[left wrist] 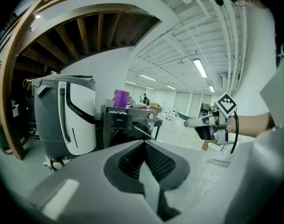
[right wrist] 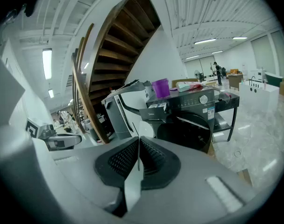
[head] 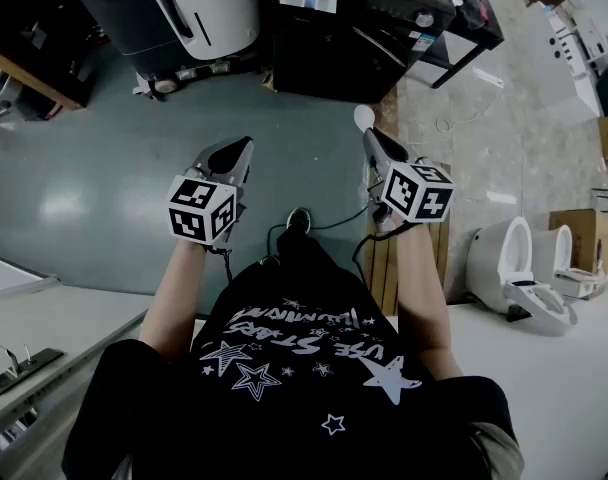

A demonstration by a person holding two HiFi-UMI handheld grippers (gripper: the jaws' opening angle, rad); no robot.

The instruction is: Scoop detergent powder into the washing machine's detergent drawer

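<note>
approach step, no powder scooped yet. left gripper [head: 240, 150] & right gripper [head: 372, 138] both closed, empty, well short of washing machine [head: 364, 38]; its detergent drawer [right wrist: 153, 111] looks pulled out. next: close in, find scoop.

Ahead of you, washer [head: 359, 38] with cup [right wrist: 160, 87] on top; appliance [head: 199, 8] left of it; toilets [head: 506, 258] to your right

Dim, fisheye-warped frames under bright ceiling strips
</note>
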